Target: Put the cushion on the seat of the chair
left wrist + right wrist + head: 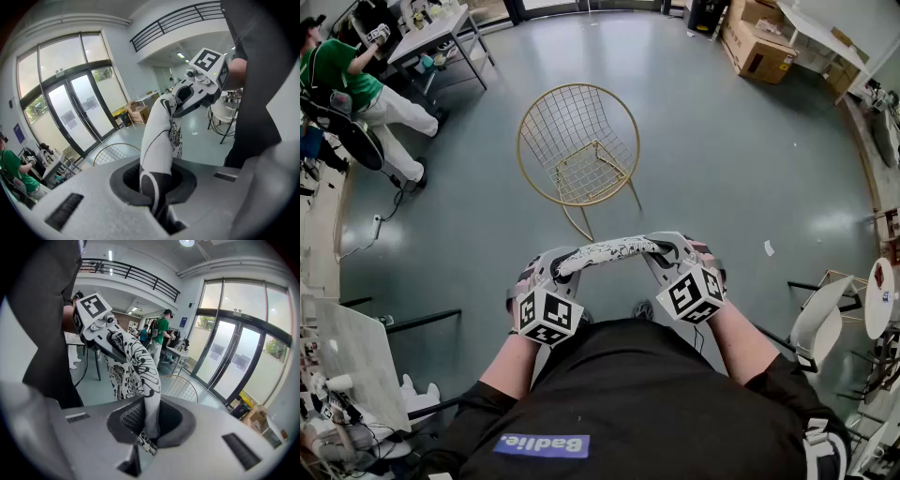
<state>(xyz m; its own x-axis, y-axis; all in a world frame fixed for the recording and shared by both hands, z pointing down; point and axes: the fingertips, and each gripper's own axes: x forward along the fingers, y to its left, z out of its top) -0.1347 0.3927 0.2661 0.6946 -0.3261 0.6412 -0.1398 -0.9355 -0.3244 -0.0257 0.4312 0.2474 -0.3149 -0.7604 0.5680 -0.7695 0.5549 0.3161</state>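
A white cushion with black floral print [609, 251] hangs stretched between my two grippers, close in front of my body. My left gripper [565, 265] is shut on its left end, and its own view shows the cushion [159, 140] pinched in the jaws. At the other end my right gripper [657, 248] is shut on the cushion [143, 380] too. The gold wire chair [578, 145] stands on the floor ahead, its mesh seat [583, 173] bare; the cushion is held apart from it, nearer to me.
The floor is grey-green. A person in a green top [342, 80] sits at a table [431, 37] at the far left. Cardboard boxes [757, 42] lie at the far right. White chairs and a small round table [879, 300] stand at my right, more furniture at my left.
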